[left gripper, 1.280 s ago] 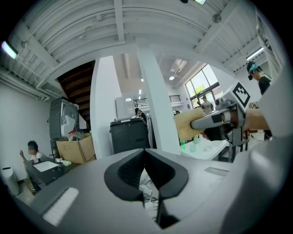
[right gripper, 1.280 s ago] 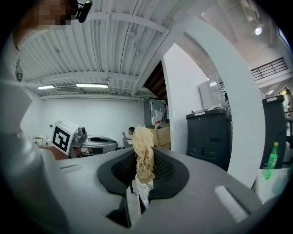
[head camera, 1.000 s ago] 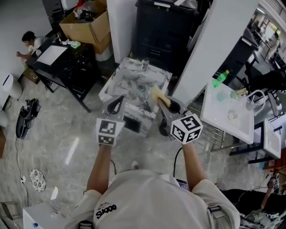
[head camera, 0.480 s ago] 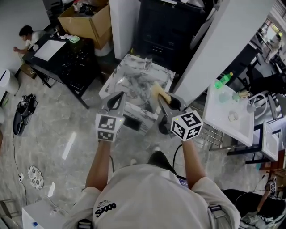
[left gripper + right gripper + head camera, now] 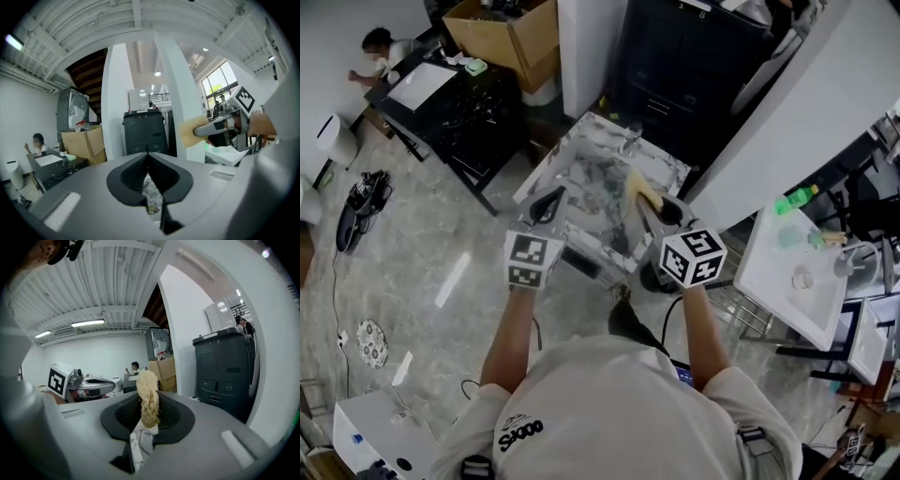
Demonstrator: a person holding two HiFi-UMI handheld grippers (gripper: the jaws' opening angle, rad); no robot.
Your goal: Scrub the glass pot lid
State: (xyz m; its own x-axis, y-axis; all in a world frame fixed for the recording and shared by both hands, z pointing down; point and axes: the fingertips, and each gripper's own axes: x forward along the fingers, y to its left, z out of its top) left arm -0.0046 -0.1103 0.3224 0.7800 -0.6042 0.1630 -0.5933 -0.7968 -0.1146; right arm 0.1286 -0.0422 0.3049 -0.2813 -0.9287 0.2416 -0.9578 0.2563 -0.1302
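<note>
My left gripper hangs over the near left part of a marble-topped table, its jaws shut with nothing between them. My right gripper is beside it over the table's near right part, shut on a yellow sponge. In the right gripper view the sponge stands up between the jaws, and the left gripper shows at the left. The left gripper view shows its own closed tips and the sponge at the right. I cannot pick out the glass lid on the patterned top.
A small glass item stands at the table's far edge. Behind it are a dark cabinet and a white pillar. A black desk with a seated person and a cardboard box are far left. A white table stands right.
The head view has shifted, and the table now lies slightly further right and closer. Both grippers keep their pose side by side over it, the sponge still held.
</note>
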